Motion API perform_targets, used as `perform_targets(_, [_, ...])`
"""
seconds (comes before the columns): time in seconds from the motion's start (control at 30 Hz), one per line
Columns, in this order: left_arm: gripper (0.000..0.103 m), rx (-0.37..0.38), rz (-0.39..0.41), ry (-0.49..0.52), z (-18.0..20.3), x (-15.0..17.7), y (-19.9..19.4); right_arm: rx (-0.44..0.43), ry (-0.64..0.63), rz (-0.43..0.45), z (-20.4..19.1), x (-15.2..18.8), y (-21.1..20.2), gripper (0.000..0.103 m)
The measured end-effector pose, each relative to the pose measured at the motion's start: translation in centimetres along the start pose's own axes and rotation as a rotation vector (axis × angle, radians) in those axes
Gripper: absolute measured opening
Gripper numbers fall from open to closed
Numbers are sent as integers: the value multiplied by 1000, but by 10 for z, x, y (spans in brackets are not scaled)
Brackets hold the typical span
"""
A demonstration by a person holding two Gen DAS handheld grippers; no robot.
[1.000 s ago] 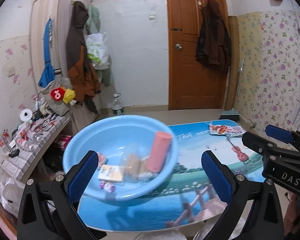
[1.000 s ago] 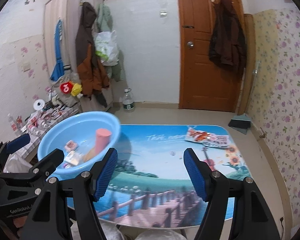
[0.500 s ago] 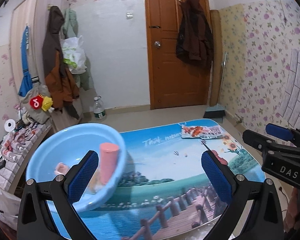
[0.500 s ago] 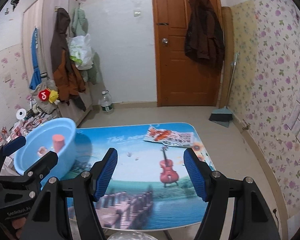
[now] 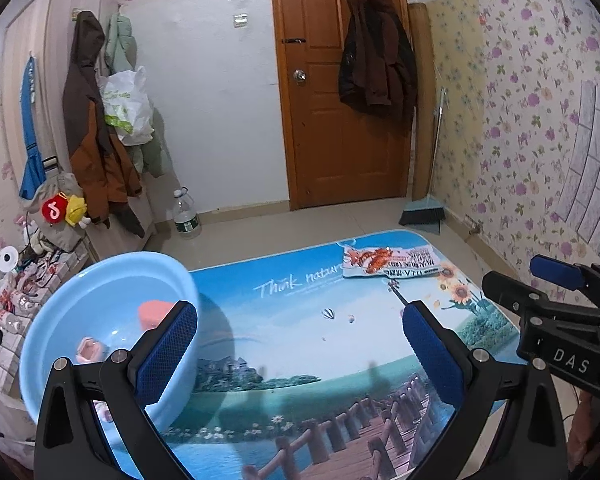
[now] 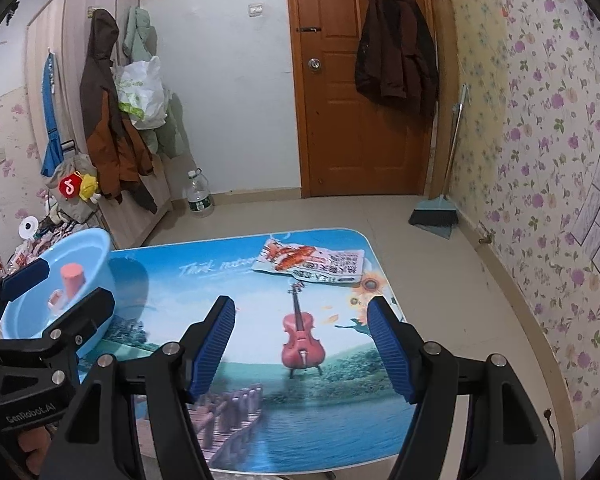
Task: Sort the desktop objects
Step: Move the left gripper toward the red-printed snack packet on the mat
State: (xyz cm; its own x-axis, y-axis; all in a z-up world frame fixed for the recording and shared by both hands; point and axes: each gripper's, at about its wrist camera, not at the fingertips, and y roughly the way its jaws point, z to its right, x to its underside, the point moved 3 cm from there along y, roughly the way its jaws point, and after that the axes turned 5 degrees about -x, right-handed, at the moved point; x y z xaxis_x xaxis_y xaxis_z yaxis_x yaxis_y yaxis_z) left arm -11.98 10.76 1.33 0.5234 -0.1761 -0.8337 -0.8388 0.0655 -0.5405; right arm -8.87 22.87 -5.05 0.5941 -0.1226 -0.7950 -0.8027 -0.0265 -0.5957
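Note:
A light blue basin (image 5: 100,312) sits at the table's left edge, also in the right wrist view (image 6: 80,264). It holds a pink cylinder (image 5: 154,312) and small packets (image 5: 88,350). A red and white snack packet (image 5: 392,262) lies at the table's far side, also in the right wrist view (image 6: 312,262). My left gripper (image 5: 300,354) is open and empty above the table's front, its left finger in front of the basin. My right gripper (image 6: 302,350) is open and empty over the violin picture.
The table (image 6: 260,360) has a printed landscape top. A low shelf with clutter (image 5: 16,292) stands left of the basin. A water bottle (image 6: 200,196), a broom with dustpan (image 6: 436,216) and a door (image 6: 360,80) are beyond the table.
Both grippers have swung to the right, away from the basin. The basin has shifted to the left of both views and the snack packet has come nearer to the middle.

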Motion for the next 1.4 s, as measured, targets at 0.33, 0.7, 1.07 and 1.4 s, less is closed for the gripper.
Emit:
perform_targets(0.33, [103,3,-39,22,21,-11,49,36,34,-34,37,-10,43,70])
perform_targets(0.7, [103,20,-64,28,43,-36,113,80,54,-70,78,-32,97,70])
perform_targets(1.07, [103,23,-111,13,48,-43,177,92,50,-120,95,-41,160,70])
perform_targets(1.4, [103,26,-163,9,53,-36,211,97,56,-151,102,-35,187,70])
